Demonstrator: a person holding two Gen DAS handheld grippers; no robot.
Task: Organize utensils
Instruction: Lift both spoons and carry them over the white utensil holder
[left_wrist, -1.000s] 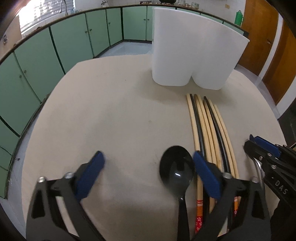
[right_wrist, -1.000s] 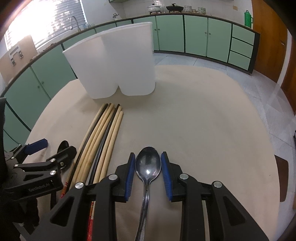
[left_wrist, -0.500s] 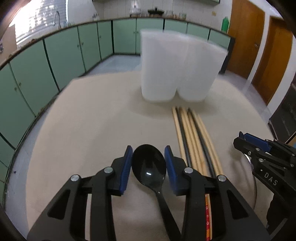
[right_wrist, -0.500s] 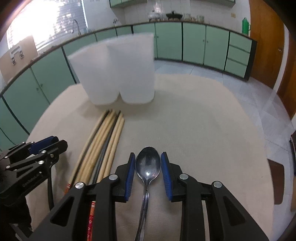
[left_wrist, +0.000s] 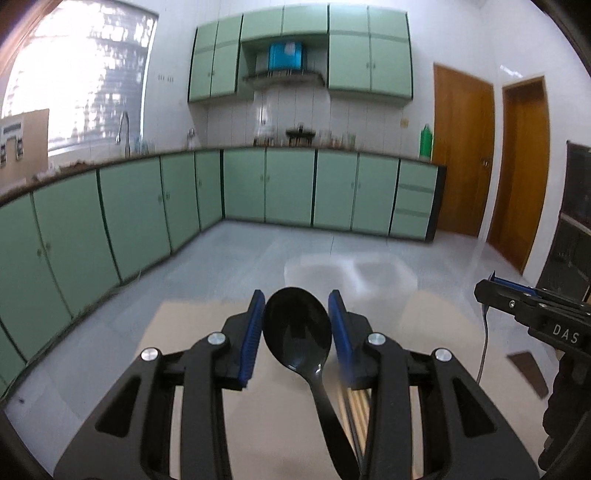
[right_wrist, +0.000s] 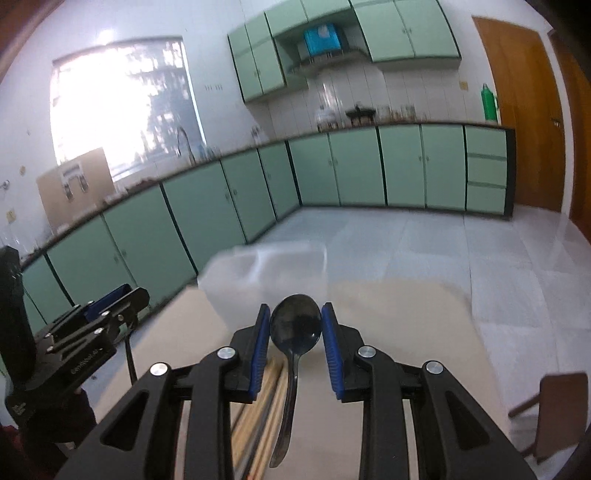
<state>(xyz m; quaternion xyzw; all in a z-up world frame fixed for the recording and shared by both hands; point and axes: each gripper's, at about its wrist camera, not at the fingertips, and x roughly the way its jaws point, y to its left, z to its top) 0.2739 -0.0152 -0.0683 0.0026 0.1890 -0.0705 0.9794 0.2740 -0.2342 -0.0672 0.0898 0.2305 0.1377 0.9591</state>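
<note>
My left gripper (left_wrist: 296, 325) is shut on a black plastic spoon (left_wrist: 297, 326), bowl between the blue pads, lifted above the table. My right gripper (right_wrist: 295, 328) is shut on a metal spoon (right_wrist: 294, 326) and also raised; it shows at the right edge of the left wrist view (left_wrist: 532, 314). The white two-part holder (right_wrist: 266, 280) stands blurred just beyond the metal spoon, and shows in the left wrist view (left_wrist: 351, 277). Several chopsticks (right_wrist: 258, 398) lie on the beige table (right_wrist: 406, 332) below; they show under the black spoon (left_wrist: 356, 406).
Green kitchen cabinets (left_wrist: 288, 184) line the far walls, with wooden doors (left_wrist: 461, 158) at the right. A brown chair (right_wrist: 554, 406) stands beside the table at the right. The left gripper appears at the left of the right wrist view (right_wrist: 92, 325).
My left gripper closed on the black spoon. Both grippers then rose and tilted up with their spoons, so the table and chopsticks dropped low in view.
</note>
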